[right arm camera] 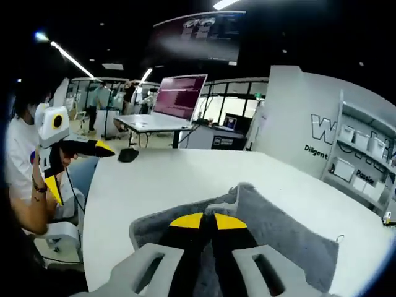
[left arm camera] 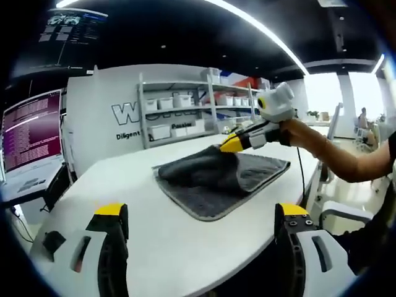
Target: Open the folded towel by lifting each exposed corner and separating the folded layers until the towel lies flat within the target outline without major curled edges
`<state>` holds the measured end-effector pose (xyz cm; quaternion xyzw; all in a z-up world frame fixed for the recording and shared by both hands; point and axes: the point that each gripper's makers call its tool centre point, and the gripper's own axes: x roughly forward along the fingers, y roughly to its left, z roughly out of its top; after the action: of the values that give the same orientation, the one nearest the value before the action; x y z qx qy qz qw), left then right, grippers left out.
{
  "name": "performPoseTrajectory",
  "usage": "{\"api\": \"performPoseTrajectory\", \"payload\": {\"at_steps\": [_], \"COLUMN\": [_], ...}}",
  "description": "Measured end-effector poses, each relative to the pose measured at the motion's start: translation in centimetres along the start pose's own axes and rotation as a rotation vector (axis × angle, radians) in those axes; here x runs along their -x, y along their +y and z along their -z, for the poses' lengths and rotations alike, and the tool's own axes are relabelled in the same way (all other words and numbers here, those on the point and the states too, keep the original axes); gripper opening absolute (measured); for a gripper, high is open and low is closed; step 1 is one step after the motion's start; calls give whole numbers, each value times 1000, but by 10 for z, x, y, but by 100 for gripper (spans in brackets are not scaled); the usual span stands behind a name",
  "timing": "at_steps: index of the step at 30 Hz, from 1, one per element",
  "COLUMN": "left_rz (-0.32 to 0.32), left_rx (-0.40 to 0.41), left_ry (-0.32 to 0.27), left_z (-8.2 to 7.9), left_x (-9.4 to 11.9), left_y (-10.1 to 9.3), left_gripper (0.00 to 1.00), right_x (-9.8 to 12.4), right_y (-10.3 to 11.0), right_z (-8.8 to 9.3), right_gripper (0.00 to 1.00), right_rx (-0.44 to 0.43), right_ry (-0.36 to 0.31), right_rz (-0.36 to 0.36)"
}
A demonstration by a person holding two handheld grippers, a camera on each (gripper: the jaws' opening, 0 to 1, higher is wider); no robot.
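Observation:
A dark grey towel (left arm camera: 216,179) lies partly folded on the white table (left arm camera: 124,185), past my left gripper (left arm camera: 201,213), which hovers open above the near edge with its jaws wide apart and nothing between them. From the right, my right gripper (left arm camera: 230,145) comes in shut on a bunched upper layer of the towel and holds it a little above the lower layer. In the right gripper view the yellow-tipped right gripper (right arm camera: 208,221) is pressed shut on the towel (right arm camera: 284,232). At the far left, a hand holds the left gripper (right arm camera: 79,168) open.
A monitor (left arm camera: 31,130) and a small black object (left arm camera: 52,240) stand at the table's left. Shelves with white bins (left arm camera: 179,111) line the back wall. A black mouse (right arm camera: 128,154) lies near the table's far edge. A white chair (left arm camera: 340,213) stands to the right.

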<state>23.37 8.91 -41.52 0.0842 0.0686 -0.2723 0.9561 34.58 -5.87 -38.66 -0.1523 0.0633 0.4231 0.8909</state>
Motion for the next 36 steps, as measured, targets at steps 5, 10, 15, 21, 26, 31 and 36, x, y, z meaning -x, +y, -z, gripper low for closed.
{"api": "performPoseTrajectory", "payload": {"at_steps": [5, 10, 15, 21, 26, 31, 36], "left_rz": [5, 11, 15, 12, 9, 20, 2], "left_rx": [-3, -8, -11, -11, -20, 7, -8], "left_ry": [13, 23, 39, 45, 57, 36, 51], "left_z": [3, 5, 8, 10, 11, 8, 10], "left_x": [-3, -5, -6, -7, -8, -8, -7], "left_y": [-2, -5, -5, -5, -3, -3, 0], "left_gripper": [96, 96, 96, 96, 96, 96, 96], "right_x": [29, 55, 81, 119, 150, 176, 201], "right_y": [-30, -60, -92, -128, -148, -163, -175], "right_z": [-9, -15, -13, -5, 5, 19, 39], "right_gripper": [1, 1, 1, 1, 1, 1, 1], "right_rx": [-7, -39, -107, -159, -194, -208, -218], "right_ry": [-41, -80, -129, -177, -216, -211, -193], "right_rz": [69, 124, 191, 289, 370, 421, 490]}}
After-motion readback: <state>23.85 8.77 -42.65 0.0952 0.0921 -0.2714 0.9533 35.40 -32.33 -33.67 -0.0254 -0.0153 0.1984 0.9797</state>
